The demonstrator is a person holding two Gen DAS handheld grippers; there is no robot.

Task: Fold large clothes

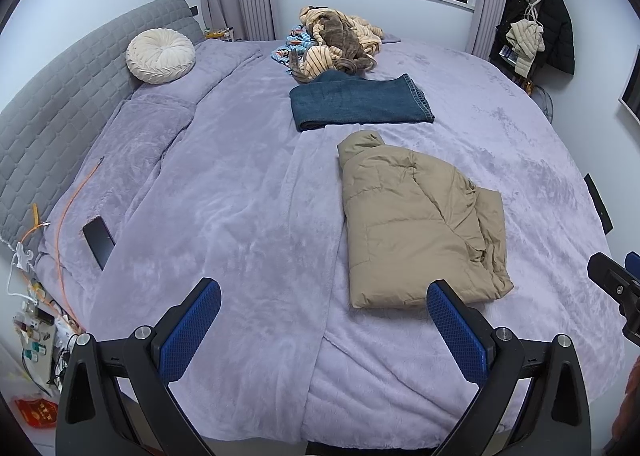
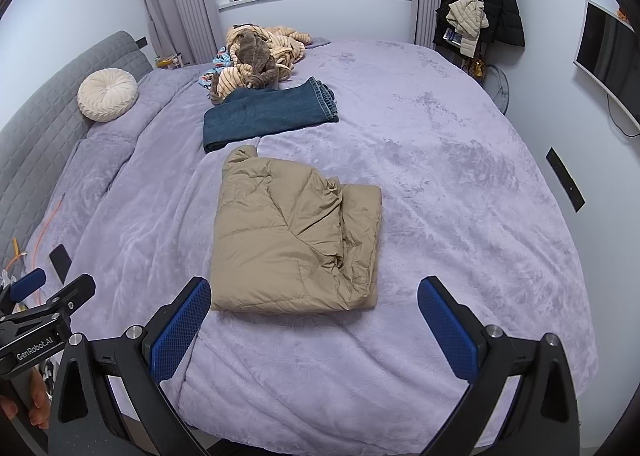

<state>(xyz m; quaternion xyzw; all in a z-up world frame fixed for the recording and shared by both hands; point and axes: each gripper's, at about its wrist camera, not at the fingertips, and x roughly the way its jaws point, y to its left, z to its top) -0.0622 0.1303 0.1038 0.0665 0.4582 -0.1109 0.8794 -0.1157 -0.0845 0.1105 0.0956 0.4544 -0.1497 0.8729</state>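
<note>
Over the near edge of the bed, both grippers hang above the blanket with nothing in them — the left gripper (image 1: 324, 320) has its blue pads spread wide, and the right gripper (image 2: 314, 316) is spread just as wide, empty too. Straight ahead of them sits the tan puffer jacket (image 2: 292, 240), already folded into a chunky rectangle on the purple blanket (image 2: 440, 196), collar end pointing away toward the window. Just past it, nearly touching, is a folded pair of jeans (image 2: 268, 112), and beyond that a messy pile of striped and patterned clothes (image 2: 256, 52) that nobody's tackled yet. So my read is the jacket fold is basically done and we're between items — the next move probably means reaching well across the bed for something from that pile and dragging it to open blanket, or maybe tidying the jacket's rumpled right edge first. Puffy stuff likes to spring back open, so that's a risk. Only readable writing: "GenRobot.AI" on the side of the left gripper as seen from the right wrist view. There's also a phone (image 1: 98, 242) lying near the headboard side.
</note>
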